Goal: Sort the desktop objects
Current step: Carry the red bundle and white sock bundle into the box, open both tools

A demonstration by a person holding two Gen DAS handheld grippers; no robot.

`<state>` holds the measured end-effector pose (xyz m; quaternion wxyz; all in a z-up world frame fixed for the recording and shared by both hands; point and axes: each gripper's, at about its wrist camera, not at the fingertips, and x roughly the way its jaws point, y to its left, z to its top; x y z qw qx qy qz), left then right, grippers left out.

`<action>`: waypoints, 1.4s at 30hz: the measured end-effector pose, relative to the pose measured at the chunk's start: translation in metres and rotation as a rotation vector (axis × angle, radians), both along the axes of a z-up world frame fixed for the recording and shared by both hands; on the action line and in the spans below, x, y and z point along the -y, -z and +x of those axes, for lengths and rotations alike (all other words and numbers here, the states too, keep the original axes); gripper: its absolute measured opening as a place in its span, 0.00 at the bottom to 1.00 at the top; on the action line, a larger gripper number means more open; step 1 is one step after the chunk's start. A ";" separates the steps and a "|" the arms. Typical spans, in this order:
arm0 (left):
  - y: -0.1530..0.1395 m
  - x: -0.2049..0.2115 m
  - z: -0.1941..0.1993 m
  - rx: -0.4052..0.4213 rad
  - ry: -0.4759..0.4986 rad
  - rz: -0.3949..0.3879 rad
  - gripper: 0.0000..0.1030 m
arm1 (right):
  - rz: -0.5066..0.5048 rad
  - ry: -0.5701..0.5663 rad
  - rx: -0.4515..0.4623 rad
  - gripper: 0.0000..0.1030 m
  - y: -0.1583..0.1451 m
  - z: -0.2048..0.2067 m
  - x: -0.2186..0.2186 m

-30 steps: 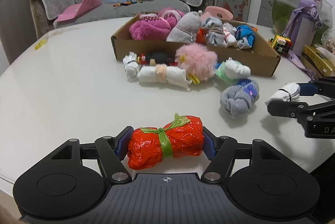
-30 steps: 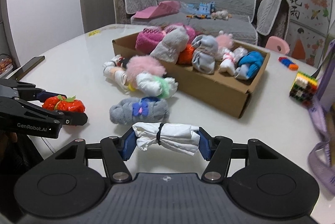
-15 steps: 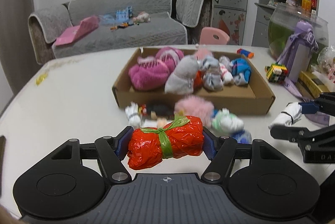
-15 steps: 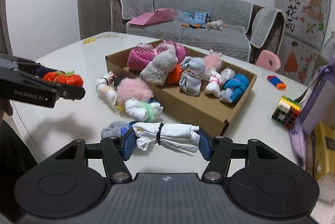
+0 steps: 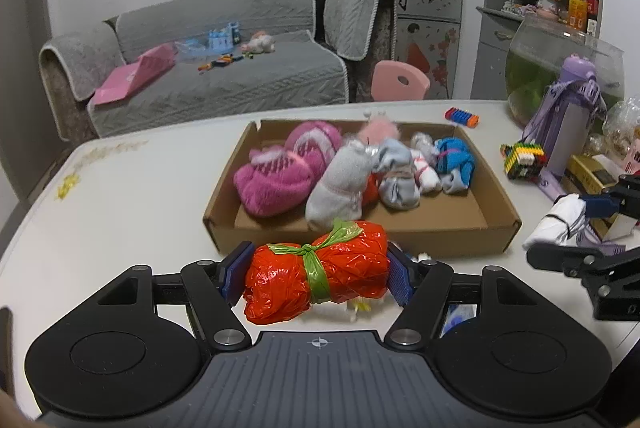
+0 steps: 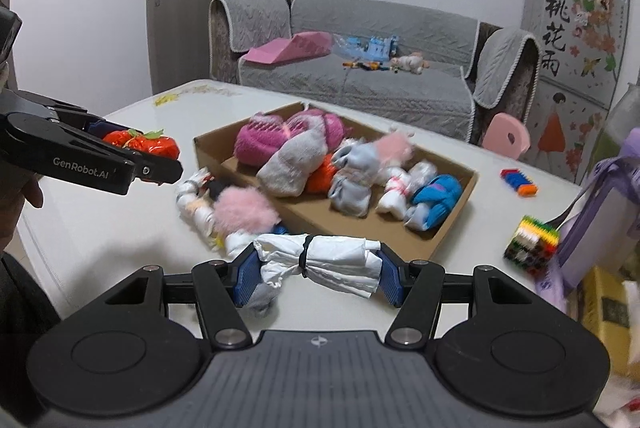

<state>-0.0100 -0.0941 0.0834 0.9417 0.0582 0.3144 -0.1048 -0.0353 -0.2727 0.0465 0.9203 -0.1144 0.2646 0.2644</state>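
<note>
My left gripper [image 5: 316, 276] is shut on a red plastic bundle [image 5: 320, 274] tied with a green band, held in the air in front of the cardboard box [image 5: 400, 232]. My right gripper [image 6: 316, 270] is shut on a white plastic bundle [image 6: 324, 262] tied with a black band, also off the table. In the right wrist view the left gripper [image 6: 160, 158] with the red bundle [image 6: 142, 144] appears at the left. The box [image 6: 452, 224] holds several rolled socks, pink, grey, white and blue. A pink fluffy bundle [image 6: 244, 212] and white rolled ones lie on the table beside the box.
At the table's right stand a coloured brick cube [image 5: 524, 160], a purple bottle [image 5: 568, 120], a fish bowl [image 5: 560, 68] and a yellow box [image 5: 592, 172]. A blue-orange toy [image 5: 462, 117] lies behind the box. A grey sofa [image 5: 224, 68] and pink chair [image 5: 400, 82] are beyond the table.
Both grippers have risen with their bundles, off the table. The box now shows more from above, and the loose socks in front of it are mostly hidden behind the left gripper.
</note>
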 end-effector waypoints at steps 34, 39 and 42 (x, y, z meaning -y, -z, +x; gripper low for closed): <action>-0.024 0.011 0.213 -0.072 0.004 -0.018 0.70 | -0.024 0.004 -0.001 0.54 -0.031 0.160 -0.013; -0.003 0.007 0.246 -0.127 -0.038 -0.032 0.71 | -0.033 0.002 -0.043 0.54 -0.019 0.177 -0.023; 0.013 0.008 0.263 -0.165 -0.057 -0.027 0.71 | -0.045 0.004 -0.077 0.54 -0.009 0.190 -0.028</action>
